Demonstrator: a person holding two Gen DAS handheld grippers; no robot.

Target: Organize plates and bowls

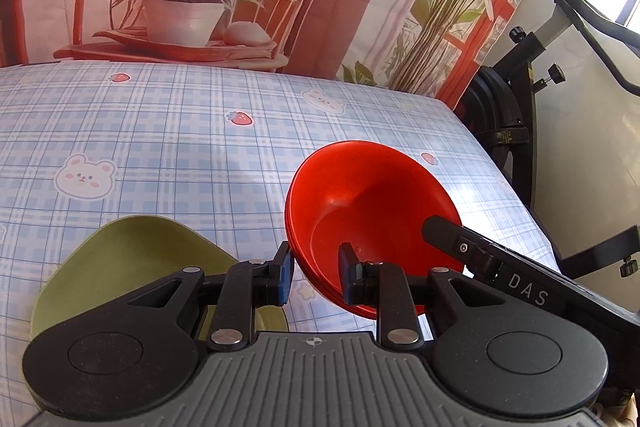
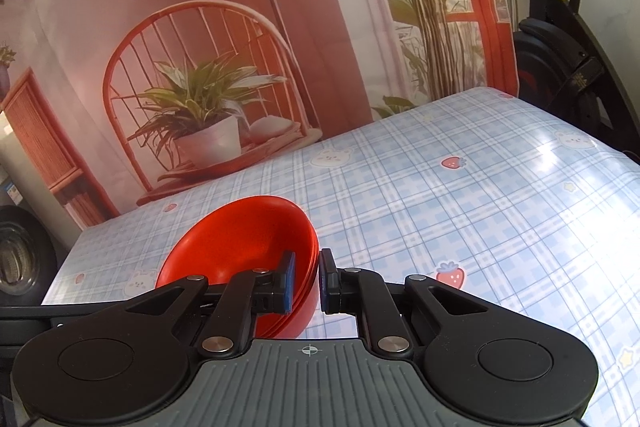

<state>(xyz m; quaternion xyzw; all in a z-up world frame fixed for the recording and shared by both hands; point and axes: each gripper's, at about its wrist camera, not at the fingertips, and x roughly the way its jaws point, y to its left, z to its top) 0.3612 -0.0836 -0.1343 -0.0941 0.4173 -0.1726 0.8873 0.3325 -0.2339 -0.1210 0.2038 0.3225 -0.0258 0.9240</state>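
A stack of red bowls (image 1: 360, 211) is tilted above the checked tablecloth. In the left wrist view my left gripper (image 1: 316, 275) has its fingers either side of the stack's near rim with a gap, so it is open. The right gripper's arm (image 1: 500, 267) reaches in from the right onto the far rim. In the right wrist view my right gripper (image 2: 306, 281) is shut on the rim of the red bowls (image 2: 240, 243). A green plate (image 1: 120, 259) lies on the table under my left gripper's left side.
The table (image 1: 200, 147) carries a blue plaid cloth with bears and strawberries. A printed backdrop hangs behind it. An exercise bike (image 1: 520, 87) stands past the table's right edge.
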